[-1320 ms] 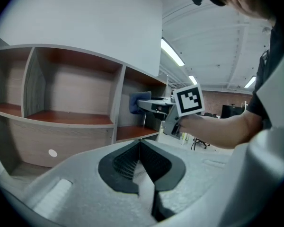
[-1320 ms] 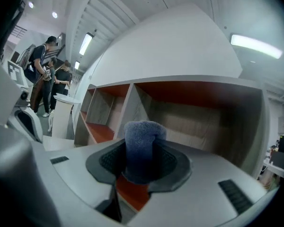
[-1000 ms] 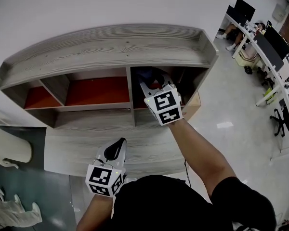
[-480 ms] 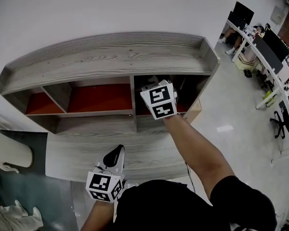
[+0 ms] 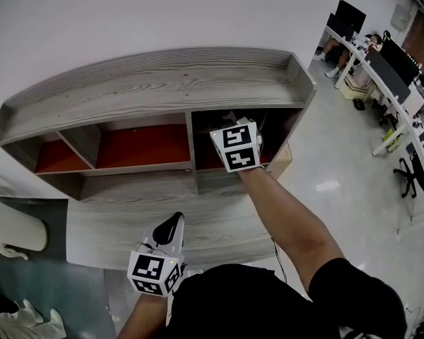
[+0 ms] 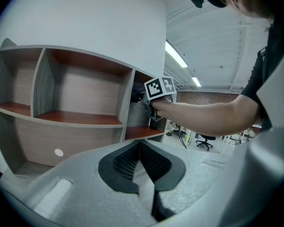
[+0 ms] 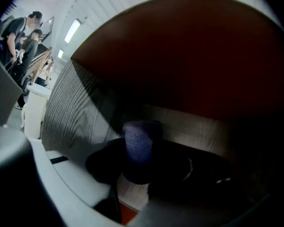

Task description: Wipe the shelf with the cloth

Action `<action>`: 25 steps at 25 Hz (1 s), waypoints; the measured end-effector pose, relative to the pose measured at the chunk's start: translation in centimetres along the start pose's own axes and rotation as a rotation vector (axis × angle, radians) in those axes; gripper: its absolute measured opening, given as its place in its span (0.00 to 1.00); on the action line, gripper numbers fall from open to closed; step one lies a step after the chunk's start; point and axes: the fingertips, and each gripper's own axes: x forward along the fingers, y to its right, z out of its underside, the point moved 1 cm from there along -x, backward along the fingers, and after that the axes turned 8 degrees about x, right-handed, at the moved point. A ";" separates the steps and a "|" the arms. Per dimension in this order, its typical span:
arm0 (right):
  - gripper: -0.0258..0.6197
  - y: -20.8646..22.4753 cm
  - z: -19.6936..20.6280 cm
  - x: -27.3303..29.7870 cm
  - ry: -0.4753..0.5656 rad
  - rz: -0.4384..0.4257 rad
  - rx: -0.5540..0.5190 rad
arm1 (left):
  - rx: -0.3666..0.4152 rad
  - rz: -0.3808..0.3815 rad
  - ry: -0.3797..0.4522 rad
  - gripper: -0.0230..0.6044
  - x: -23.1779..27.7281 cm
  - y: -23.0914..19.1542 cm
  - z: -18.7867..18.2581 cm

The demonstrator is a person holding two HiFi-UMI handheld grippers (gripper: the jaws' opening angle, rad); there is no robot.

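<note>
The grey wood shelf point(image 5: 162, 83) has red-floored compartments. My right gripper's marker cube point(image 5: 236, 147) sits at the mouth of the right compartment point(image 5: 277, 127), and its jaws reach inside, hidden in the head view. In the right gripper view, the right gripper point(image 7: 138, 167) is shut on a dark blue cloth point(image 7: 138, 143) that bulges out between the jaws in the dim compartment, close to its back wall. My left gripper point(image 5: 171, 224) hangs low by my body over the lower ledge, shut and holding nothing. The left gripper point(image 6: 141, 148) looks toward the shelf.
A grey ledge point(image 5: 120, 221) runs below the compartments. A cardboard box point(image 5: 284, 157) stands by the shelf's right end. Office desks with monitors point(image 5: 389, 66) line the far right. A white rounded object point(image 5: 14, 221) lies on the floor at left. People point(image 7: 19, 30) stand in the distance.
My right gripper has pushed further into the right compartment, and the cloth that showed in the head view is now hidden. The left gripper has stayed put.
</note>
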 end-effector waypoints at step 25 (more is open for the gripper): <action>0.26 9.4 3.3 -3.4 -0.026 0.257 0.102 | 0.018 0.035 0.004 0.05 1.3 1.2 -0.3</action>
